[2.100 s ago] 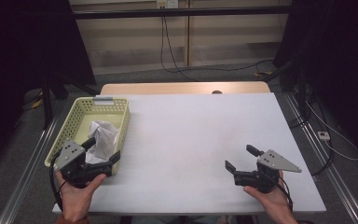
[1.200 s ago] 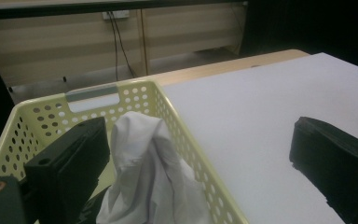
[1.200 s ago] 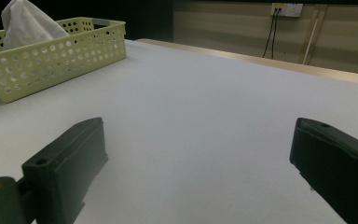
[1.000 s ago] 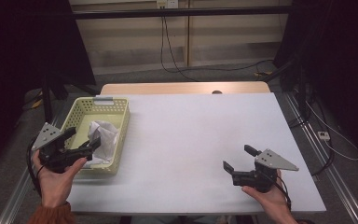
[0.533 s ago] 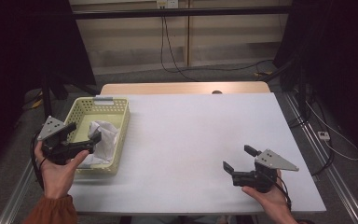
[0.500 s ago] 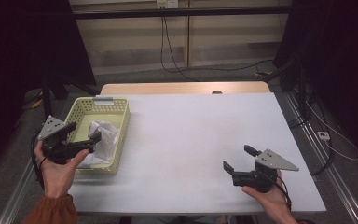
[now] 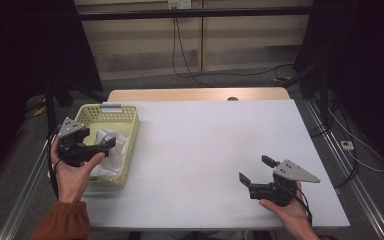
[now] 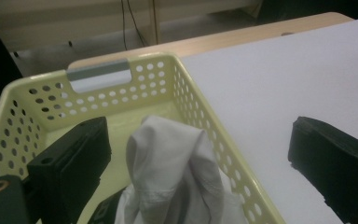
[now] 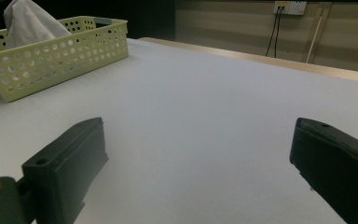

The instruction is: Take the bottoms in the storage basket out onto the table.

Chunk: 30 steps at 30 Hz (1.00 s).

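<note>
The left hand-held gripper (image 7: 105,146) hangs over the near left part of a pale yellow perforated basket (image 7: 130,131) that sits at the left edge of the white worktop (image 7: 205,150). Its jaws are spread wide. In the left gripper view one jaw stands over the basket's inside and the other over the worktop beyond the basket's right wall, with a crumpled white cloth (image 8: 172,168) rising between them. Neither jaw appears to touch the cloth, though its lower folds run out of that view, so contact there cannot be told. The cloth lies inside the basket, bunched toward the near end and peaking above the rim. A grey handle strip (image 8: 100,74) marks the basket's far wall.

The right hand-held gripper (image 7: 255,172) is held low over the near right part of the worktop, well apart from the basket. Its jaws are spread too, with bare worktop between them, and it points leftward, toward the basket across the table.
</note>
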Each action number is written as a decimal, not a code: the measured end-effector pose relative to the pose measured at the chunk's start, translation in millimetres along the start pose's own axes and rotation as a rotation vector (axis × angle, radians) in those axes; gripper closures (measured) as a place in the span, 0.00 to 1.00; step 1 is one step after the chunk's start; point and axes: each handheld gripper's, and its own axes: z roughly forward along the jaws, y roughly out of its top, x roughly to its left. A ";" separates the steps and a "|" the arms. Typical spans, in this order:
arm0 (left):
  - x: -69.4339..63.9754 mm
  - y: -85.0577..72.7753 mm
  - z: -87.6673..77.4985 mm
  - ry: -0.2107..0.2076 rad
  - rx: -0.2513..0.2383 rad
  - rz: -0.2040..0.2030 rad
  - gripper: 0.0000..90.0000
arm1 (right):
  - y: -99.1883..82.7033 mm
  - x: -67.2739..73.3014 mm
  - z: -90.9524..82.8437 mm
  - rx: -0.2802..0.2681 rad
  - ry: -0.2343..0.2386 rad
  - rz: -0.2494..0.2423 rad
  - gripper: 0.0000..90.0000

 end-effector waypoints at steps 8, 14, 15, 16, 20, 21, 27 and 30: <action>5.4 -11.9 10.7 0.015 0.054 -0.027 0.07 | -0.1 0.2 -0.3 0.000 0.002 -0.001 0.04; 6.3 -15.7 19.3 0.015 0.105 -0.024 0.10 | -0.3 0.0 0.2 0.002 0.002 0.001 0.04; 5.8 -16.3 21.0 0.017 0.115 -0.016 0.11 | -0.3 0.1 0.4 0.002 0.002 0.003 0.04; 5.4 -16.9 22.8 0.017 0.120 -0.016 0.12 | -0.3 0.1 0.4 0.002 0.002 0.002 0.04; 5.3 -18.1 28.9 0.015 0.161 -0.012 0.12 | -0.4 -0.1 0.3 0.003 0.001 0.001 0.04; 5.5 -18.6 30.0 0.017 0.168 -0.018 0.13 | -0.4 -0.1 0.2 0.003 0.001 0.001 0.04; 7.1 -22.1 35.9 0.003 0.242 -0.016 0.21 | -0.5 0.0 -0.2 0.003 0.002 -0.002 0.04; 6.6 -22.8 39.0 0.011 0.276 -0.019 0.25 | -0.5 -0.1 -0.1 0.003 0.003 -0.001 0.04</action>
